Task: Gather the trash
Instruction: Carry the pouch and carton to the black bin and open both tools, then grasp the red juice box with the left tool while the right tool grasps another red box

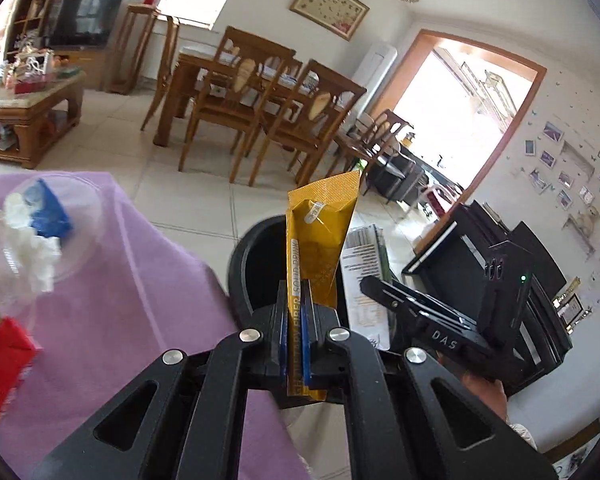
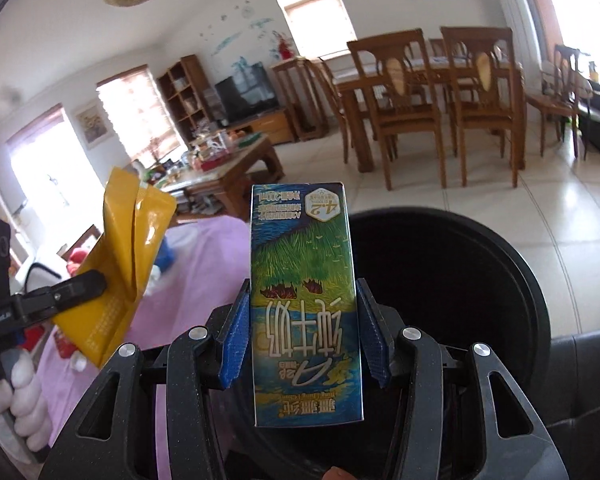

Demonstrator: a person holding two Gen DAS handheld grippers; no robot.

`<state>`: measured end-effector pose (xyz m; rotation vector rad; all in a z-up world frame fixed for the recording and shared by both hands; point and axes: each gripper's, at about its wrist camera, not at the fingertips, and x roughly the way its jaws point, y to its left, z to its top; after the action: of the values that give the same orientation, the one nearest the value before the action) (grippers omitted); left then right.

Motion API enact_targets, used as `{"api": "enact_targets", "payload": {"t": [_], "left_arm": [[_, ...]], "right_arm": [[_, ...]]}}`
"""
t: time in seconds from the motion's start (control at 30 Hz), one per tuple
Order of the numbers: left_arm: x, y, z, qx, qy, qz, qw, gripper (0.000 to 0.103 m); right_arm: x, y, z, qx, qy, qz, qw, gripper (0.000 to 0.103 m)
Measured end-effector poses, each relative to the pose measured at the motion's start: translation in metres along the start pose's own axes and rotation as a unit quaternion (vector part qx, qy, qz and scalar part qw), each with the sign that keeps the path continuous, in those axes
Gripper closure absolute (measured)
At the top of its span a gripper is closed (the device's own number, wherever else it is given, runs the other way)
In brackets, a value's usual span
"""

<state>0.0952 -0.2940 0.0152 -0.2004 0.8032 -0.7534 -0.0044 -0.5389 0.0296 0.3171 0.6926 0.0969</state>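
A yellow sachet (image 1: 318,240) was clamped in the closed jaws of the left gripper (image 1: 296,320), its long axis running straight out from them, over the near rim of the black bin (image 1: 244,256). A milk carton (image 2: 304,300) was pinched lengthwise in the right gripper (image 2: 302,332), directly above the bin's mouth and nearer to it. Beside the bin, a clear cup (image 1: 40,236) and a red wrapper (image 1: 4,364) were left on the purple cloth (image 1: 140,300). Nothing was seen blocking the drop.
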Motion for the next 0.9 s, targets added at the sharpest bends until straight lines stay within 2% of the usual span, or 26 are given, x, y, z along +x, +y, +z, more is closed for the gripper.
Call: {"api": "enact_targets", "payload": {"t": [0.13,0.3,0.5,0.63,0.67,0.73,0.77,0.8,0.83,0.9], "left_arm": [[0.060,-0.013,-0.001,0.012,0.047,0.008,0.9988,0.097],[0.088,-0.011,-0.008,0.012,0.082,0.030,0.9962,0.097],[0.098,-0.012,-0.015,0.021,0.106,0.053,0.9927,0.094],[0.084,-0.012,-0.015,0.027,0.108,0.072,0.9912,0.090],[0.079,-0.012,-0.017,0.027,0.107,0.074,0.9912,0.082],[0.065,-0.013,-0.019,0.030,0.096,0.067,0.9926,0.069],[0.058,-0.014,-0.023,0.038,0.089,0.071,0.9928,0.050],[0.051,-0.015,-0.024,0.047,0.079,0.080,0.9925,0.040],[0.040,-0.016,-0.026,0.057,0.063,0.089,0.9924,0.028],[0.017,-0.018,-0.031,0.075,0.036,0.090,0.9925,0.028]], "right_arm": [[0.011,-0.019,-0.015,0.012,0.034,-0.016,0.999,0.054],[0.026,-0.010,-0.031,0.010,0.057,-0.024,0.998,0.054],[0.031,0.000,-0.038,-0.006,0.055,-0.029,0.998,0.053],[0.032,0.005,-0.039,-0.010,0.054,-0.036,0.998,0.051],[0.031,0.006,-0.039,-0.010,0.053,-0.038,0.998,0.051],[0.027,0.011,-0.042,-0.014,0.046,-0.039,0.998,0.037],[0.025,0.013,-0.043,-0.017,0.042,-0.043,0.998,0.033],[0.024,0.016,-0.042,-0.019,0.038,-0.047,0.998,0.028],[0.023,0.018,-0.041,-0.019,0.034,-0.051,0.998,0.027],[0.022,0.021,-0.042,-0.015,0.031,-0.052,0.998,0.027]]}}
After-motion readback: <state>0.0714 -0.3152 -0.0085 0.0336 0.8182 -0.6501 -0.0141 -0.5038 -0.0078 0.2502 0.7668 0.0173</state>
